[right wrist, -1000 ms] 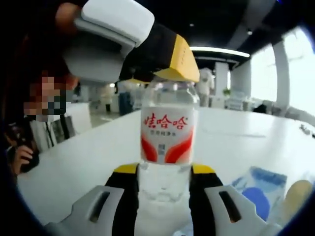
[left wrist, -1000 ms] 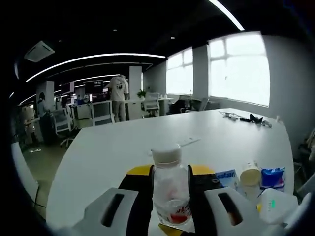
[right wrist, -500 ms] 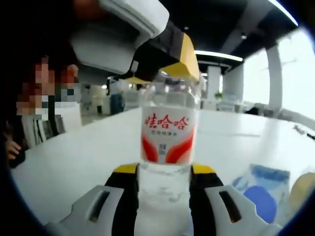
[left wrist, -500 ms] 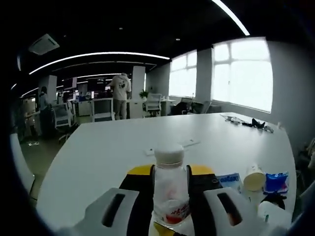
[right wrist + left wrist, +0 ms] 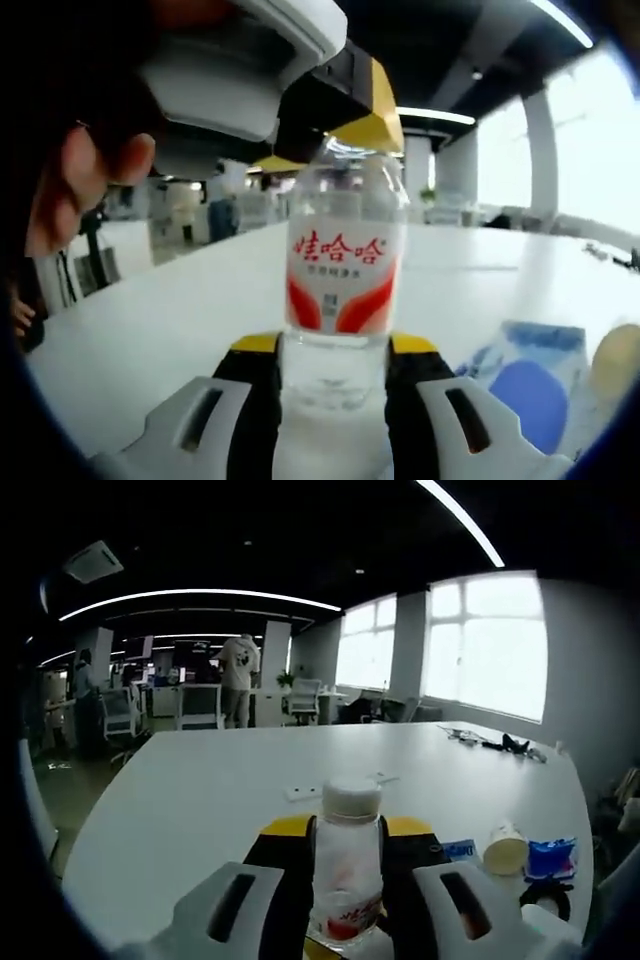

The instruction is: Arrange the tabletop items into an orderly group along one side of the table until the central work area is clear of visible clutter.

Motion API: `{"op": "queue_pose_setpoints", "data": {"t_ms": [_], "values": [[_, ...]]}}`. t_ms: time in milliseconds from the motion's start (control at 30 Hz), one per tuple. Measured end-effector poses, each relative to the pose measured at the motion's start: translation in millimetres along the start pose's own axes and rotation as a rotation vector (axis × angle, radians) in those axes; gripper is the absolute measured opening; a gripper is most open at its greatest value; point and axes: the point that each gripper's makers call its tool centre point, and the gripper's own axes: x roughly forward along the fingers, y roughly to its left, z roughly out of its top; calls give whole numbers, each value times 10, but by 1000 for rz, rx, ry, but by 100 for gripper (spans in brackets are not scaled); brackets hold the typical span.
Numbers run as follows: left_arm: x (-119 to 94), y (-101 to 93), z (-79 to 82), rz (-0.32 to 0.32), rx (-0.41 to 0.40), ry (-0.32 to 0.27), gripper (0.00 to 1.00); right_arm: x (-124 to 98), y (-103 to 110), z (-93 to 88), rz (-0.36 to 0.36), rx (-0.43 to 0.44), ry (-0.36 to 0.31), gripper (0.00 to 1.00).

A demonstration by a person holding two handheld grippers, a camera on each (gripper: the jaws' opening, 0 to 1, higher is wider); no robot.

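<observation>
Gripping one clear water bottle (image 5: 345, 290) between them, both tools have their jaws clamped on it at once: the right gripper (image 5: 334, 400) squeezes the lower body, just under the red-and-white label, while the left gripper (image 5: 345, 880) pinches it higher up, with the white cap (image 5: 351, 798) standing above its jaws. In the right gripper view the left gripper (image 5: 290, 80) comes in from the upper left, its yellow-tipped jaws meeting the bottle near the shoulder, and a person's hand (image 5: 75, 190) shows beside it.

The bottle is held off the white bench (image 5: 200, 790), whose middle lies mostly bare. Near the bench's right edge, in the left gripper view, sit a pale paper cup (image 5: 505, 848) on its side, a blue packet (image 5: 551, 858) just beside it, a small blue-printed sachet (image 5: 460, 850) and something dark (image 5: 545, 895) I cannot identify. A flat white piece (image 5: 303, 792) lies further out, and cables (image 5: 495, 744) rest at the far end.

Judging by the thin clear wall, the bottle should be light, smooth and easily dented; it seems to hold little water. A firm but gentle hold on the stiffer shoulder or the ribbed lower body looks safest, since the label band may slip
</observation>
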Motion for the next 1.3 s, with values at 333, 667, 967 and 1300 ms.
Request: {"op": "queue_pose_setpoints", "data": {"t_ms": [333,667,967,1300], "values": [[-102,-51,6,11,-26,-21,23,-42,34,-27,-22,-54,12,37],[-175,-58,-6,0,-29,-34,23,-19,39,-108,-54,-18,-2,36],[-163,-40,-17,12,-16,-43,23,-22,29,-217,-61,15,24,37],[-183,-15,-36,13,-10,-48,24,-42,35,-225,-49,-4,36,37]]}}
